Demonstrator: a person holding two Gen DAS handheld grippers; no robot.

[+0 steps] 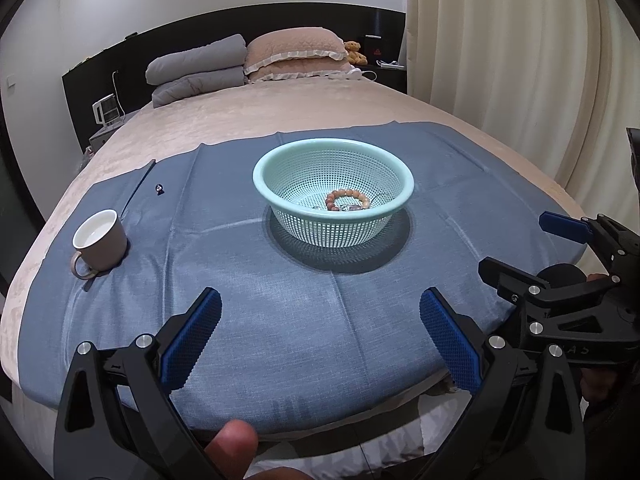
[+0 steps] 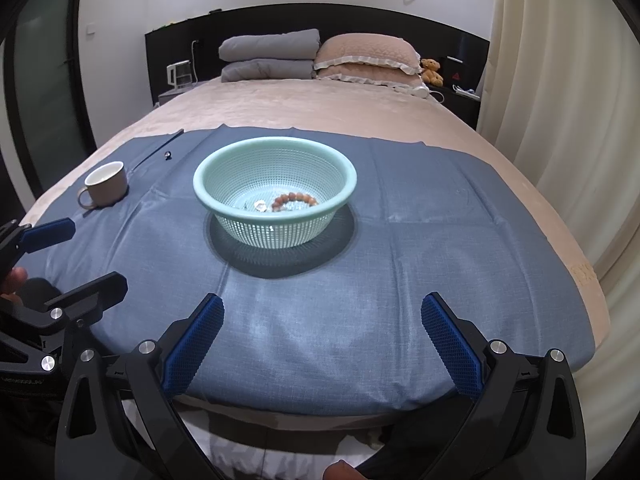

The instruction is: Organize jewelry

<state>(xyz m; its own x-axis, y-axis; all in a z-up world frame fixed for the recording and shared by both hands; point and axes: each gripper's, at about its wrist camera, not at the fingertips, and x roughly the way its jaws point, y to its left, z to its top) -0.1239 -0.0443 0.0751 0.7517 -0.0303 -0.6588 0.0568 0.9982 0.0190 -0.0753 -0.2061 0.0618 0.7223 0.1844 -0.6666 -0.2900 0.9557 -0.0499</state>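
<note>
A mint-green perforated basket (image 1: 280,160) (image 2: 208,196) stands on a blue cloth (image 1: 280,320) (image 2: 440,220) on the bed. Inside it lie a brown bead bracelet (image 1: 347,199) (image 2: 295,201) and small silvery pieces (image 2: 261,205). A small dark ring-like item (image 1: 159,188) (image 2: 167,155) lies on the cloth at the far left. My left gripper (image 1: 320,312) is open and empty above the cloth's near edge. My right gripper (image 2: 322,316) is open and empty, also near the front edge. Each gripper shows at the side of the other's view.
A beige mug (image 1: 100,242) (image 2: 106,184) stands on the cloth at the left. A thin dark stick (image 1: 138,188) lies beyond it. Pillows (image 1: 296,56), a folded grey quilt and a teddy bear sit at the headboard. A curtain (image 2: 560,100) hangs at the right.
</note>
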